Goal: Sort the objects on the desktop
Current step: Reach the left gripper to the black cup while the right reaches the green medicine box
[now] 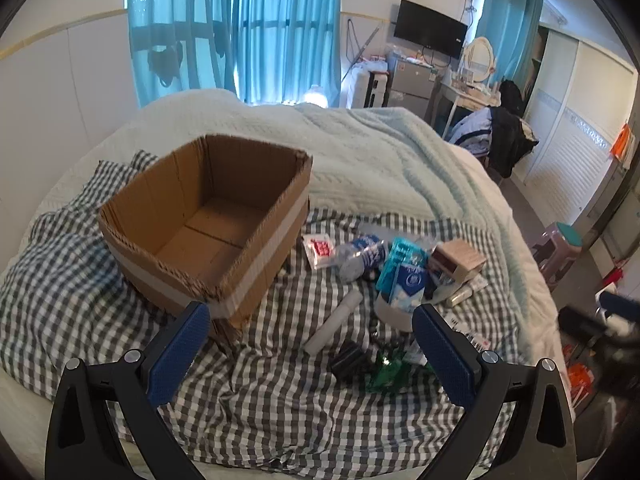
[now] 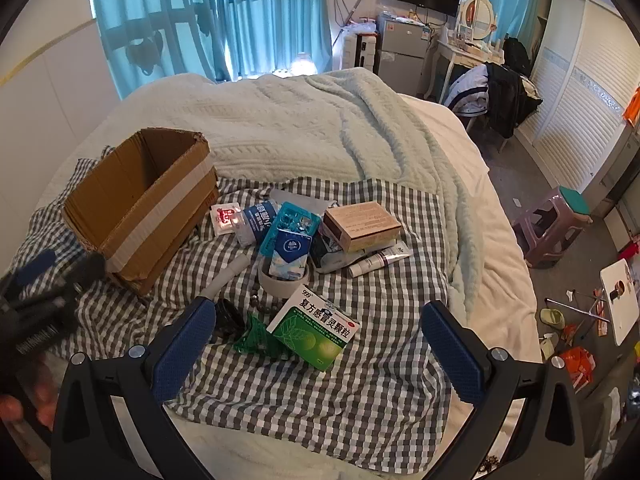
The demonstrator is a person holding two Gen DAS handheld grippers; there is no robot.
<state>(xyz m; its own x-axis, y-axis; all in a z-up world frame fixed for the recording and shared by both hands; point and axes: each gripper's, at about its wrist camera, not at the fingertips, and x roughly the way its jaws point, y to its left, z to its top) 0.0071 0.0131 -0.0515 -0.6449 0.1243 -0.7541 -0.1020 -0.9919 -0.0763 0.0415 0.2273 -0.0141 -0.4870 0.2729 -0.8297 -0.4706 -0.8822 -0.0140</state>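
Note:
An open, empty cardboard box (image 1: 208,224) stands on a grey checked cloth (image 1: 260,400), left of a pile of small items. The pile holds a water bottle (image 1: 360,256), a white tube (image 1: 334,322), a blue tissue pack (image 1: 408,284) in a grey roll, a brown carton (image 1: 460,260), a black cap (image 1: 348,360) and a green packet (image 1: 386,368). My left gripper (image 1: 312,316) hovers open above the tube and the cap, holding nothing. My right gripper (image 2: 320,312) hangs open over a green-and-white medicine box (image 2: 316,330), with nothing between its pads.
The cloth lies on a bed with a pale knitted blanket (image 2: 320,120) behind the pile. A purple stool (image 2: 552,220) and floor clutter sit beyond the bed's right edge. A blurred hand (image 2: 24,400) shows at the lower left of the right wrist view.

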